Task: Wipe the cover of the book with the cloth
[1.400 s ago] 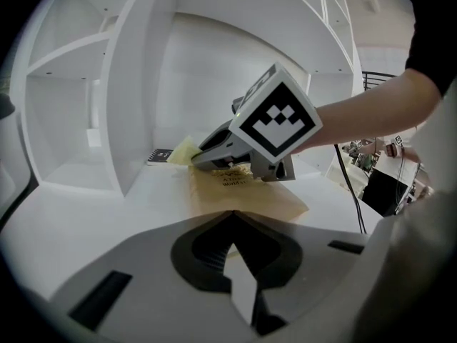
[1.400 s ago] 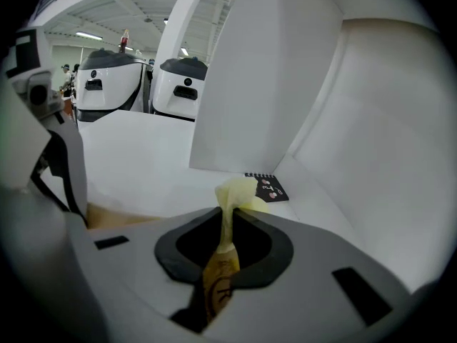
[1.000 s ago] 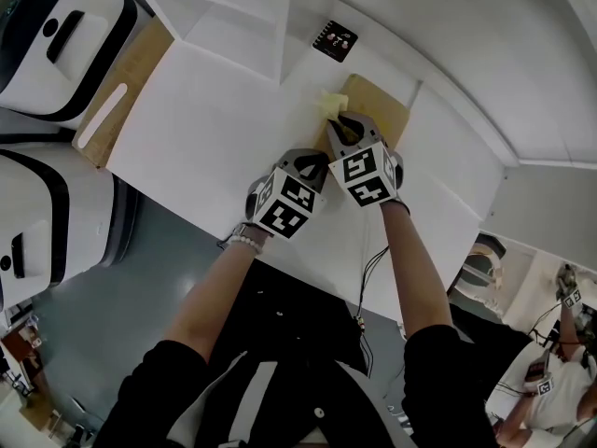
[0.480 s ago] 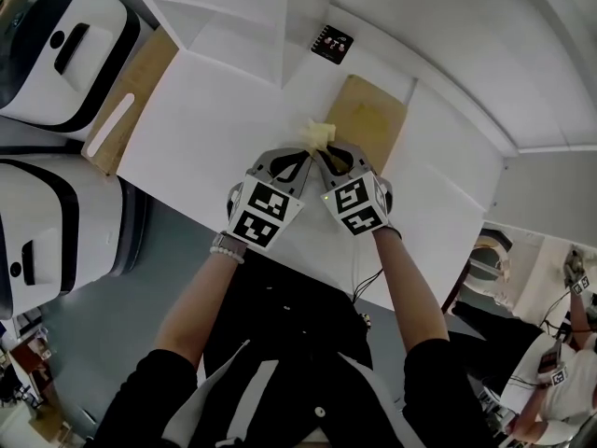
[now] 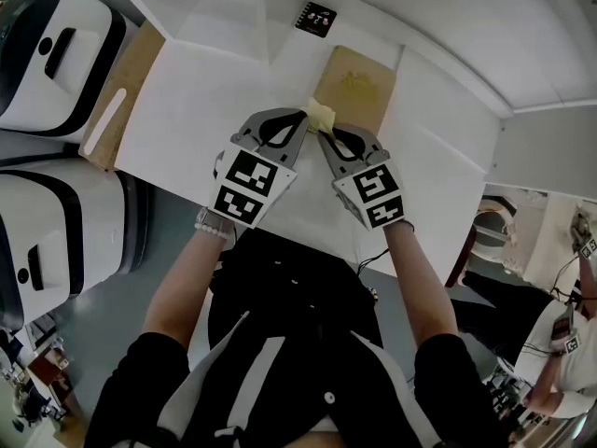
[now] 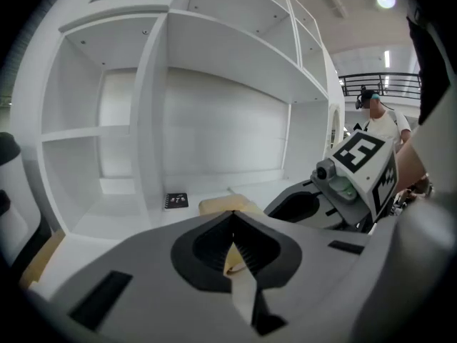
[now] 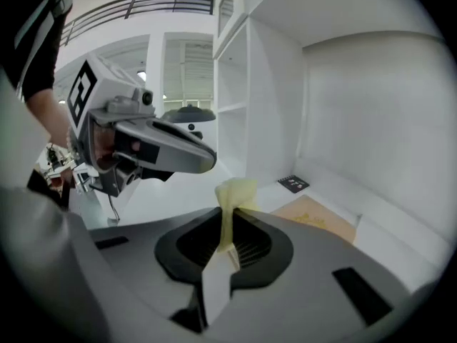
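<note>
The left gripper (image 5: 298,118) has its jaws pressed together on one end of the yellow cloth (image 5: 321,115), and a strip of it shows inside them. Close at its right, the right gripper (image 5: 328,133) pinches the other end, which stands up past its tips. The tan book (image 5: 359,84) lies flat on the white table (image 5: 205,110), just ahead of both tips.

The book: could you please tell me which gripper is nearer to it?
Right, narrowly. The right gripper sits at the near edge of the book; the left gripper is just off its near-left corner. Both are shut on the cloth.
</note>
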